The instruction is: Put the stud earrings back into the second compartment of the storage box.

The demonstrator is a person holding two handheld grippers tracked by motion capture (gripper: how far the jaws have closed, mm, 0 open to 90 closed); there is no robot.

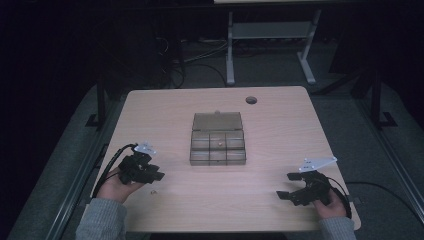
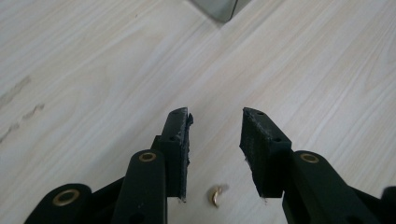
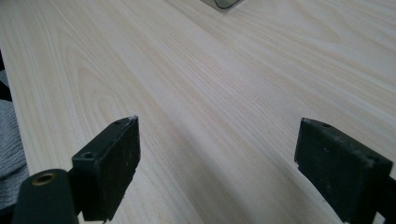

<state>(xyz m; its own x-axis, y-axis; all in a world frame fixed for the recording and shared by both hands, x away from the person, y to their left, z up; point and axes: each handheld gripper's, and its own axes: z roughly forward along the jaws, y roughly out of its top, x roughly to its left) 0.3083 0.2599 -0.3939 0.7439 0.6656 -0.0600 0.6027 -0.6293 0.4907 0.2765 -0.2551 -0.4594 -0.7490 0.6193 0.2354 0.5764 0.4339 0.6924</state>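
Note:
A clear compartment box with its lid folded back sits mid-table; one small brass piece lies in a middle cell. My left gripper hovers at the front left, open, with nothing between its pads. In the left gripper view a tiny brass piece lies on the wood between and behind the fingertips, untouched, and it shows from above just in front of that gripper. My right gripper rests at the front right, jaws spread wide over bare wood.
The light wooden table has a round cable hole at the back right. A corner of the box shows at the top of the left gripper view. Desk legs and cables stand on the floor beyond the table.

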